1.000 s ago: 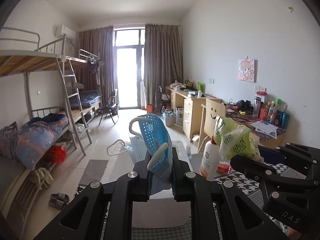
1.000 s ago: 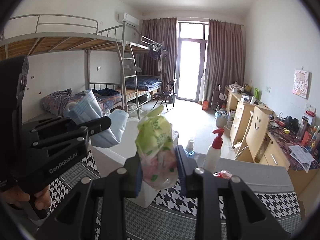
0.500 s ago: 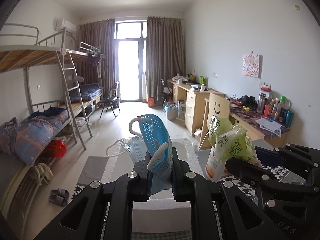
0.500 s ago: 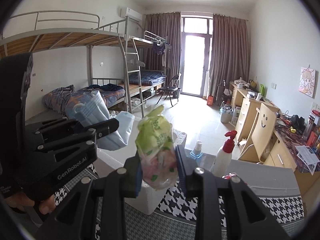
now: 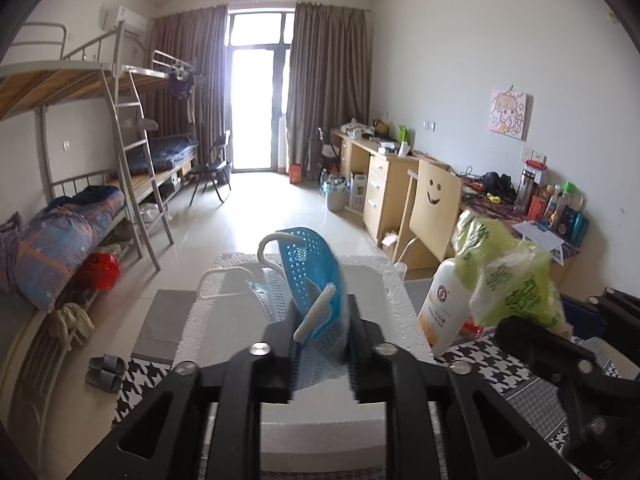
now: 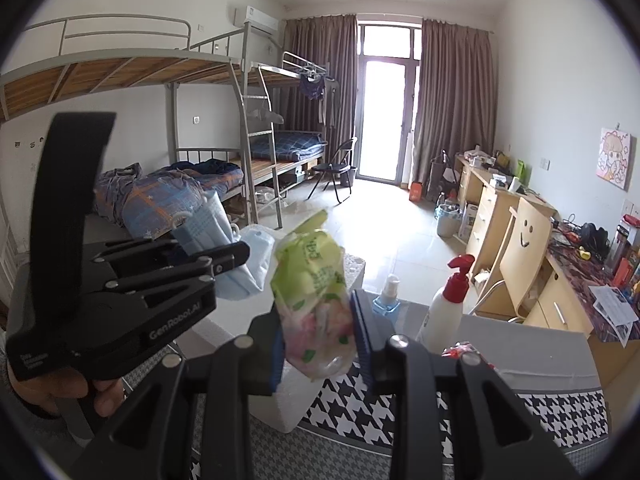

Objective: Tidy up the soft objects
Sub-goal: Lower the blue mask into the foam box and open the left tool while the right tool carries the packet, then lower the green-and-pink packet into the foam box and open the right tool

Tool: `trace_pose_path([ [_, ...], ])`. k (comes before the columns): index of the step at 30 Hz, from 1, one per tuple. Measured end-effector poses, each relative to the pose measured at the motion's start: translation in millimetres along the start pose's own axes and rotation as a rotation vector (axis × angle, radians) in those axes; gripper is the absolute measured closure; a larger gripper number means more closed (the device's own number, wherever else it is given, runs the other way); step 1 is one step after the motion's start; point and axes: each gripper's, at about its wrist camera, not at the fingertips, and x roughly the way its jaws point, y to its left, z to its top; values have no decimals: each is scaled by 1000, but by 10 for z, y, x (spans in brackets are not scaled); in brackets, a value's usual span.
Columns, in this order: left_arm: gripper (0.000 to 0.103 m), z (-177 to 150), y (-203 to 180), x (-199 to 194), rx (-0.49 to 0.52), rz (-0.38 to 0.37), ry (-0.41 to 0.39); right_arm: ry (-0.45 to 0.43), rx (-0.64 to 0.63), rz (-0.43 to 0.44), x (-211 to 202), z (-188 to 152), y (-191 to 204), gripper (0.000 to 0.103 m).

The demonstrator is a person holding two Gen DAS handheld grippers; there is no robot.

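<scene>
My left gripper (image 5: pixel 320 344) is clamped on a stack of blue face masks (image 5: pixel 316 292), and I hold it above the white foam box (image 5: pixel 400 312). My right gripper (image 6: pixel 318 344) is clamped on a green tissue pack (image 6: pixel 316 292), raised over the houndstooth cloth (image 6: pixel 400 412), just beside the box. A white pump bottle (image 6: pixel 444 312) with a red top stands on the table near a small blue spray bottle (image 6: pixel 387 300)
</scene>
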Motion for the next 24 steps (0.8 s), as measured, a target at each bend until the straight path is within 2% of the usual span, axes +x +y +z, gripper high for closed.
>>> trace_pose_path([
  [1,57,-6,15,14,-2,10,2,2,0,0,8,5,5,68],
  [3,17,-29,47,-5,-10,32,-11,2,0,-6,16,20,13,69],
  [5,4,-37,74,-56,-13,71,-37,3,2,-6,20,24,19,69],
  [24,1,-45,333,-387,-53,138,-113,23,-20,3,207,127,110,68],
])
